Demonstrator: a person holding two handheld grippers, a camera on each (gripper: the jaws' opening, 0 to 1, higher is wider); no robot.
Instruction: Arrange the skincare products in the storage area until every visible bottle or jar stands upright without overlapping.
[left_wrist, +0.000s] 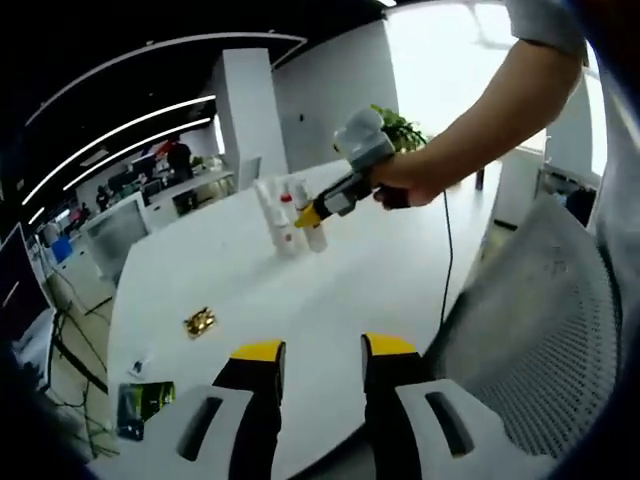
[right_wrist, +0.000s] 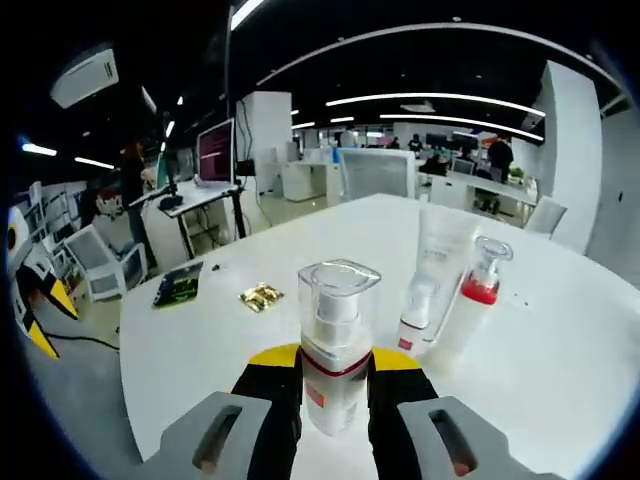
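In the right gripper view my right gripper (right_wrist: 335, 358) is shut on a white pump bottle (right_wrist: 335, 330) with a clear cap and a red band, its yellow-tipped jaws pressed against both sides. Just behind it stand a white tube (right_wrist: 438, 270) on its cap and a small clear-capped bottle with a red collar (right_wrist: 480, 280). The left gripper view shows the right gripper (left_wrist: 308, 213), held by a person's hand, at the cluster of bottles (left_wrist: 283, 215) far across the white table (left_wrist: 330, 300). My left gripper (left_wrist: 323, 350) hangs open over the near table edge, holding nothing.
A small gold-wrapped item (left_wrist: 200, 322) (right_wrist: 262, 295) and a dark green packet (left_wrist: 140, 405) (right_wrist: 180, 285) lie on the table. A grey mesh chair (left_wrist: 540, 330) stands at the right. Office desks and chairs surround the table.
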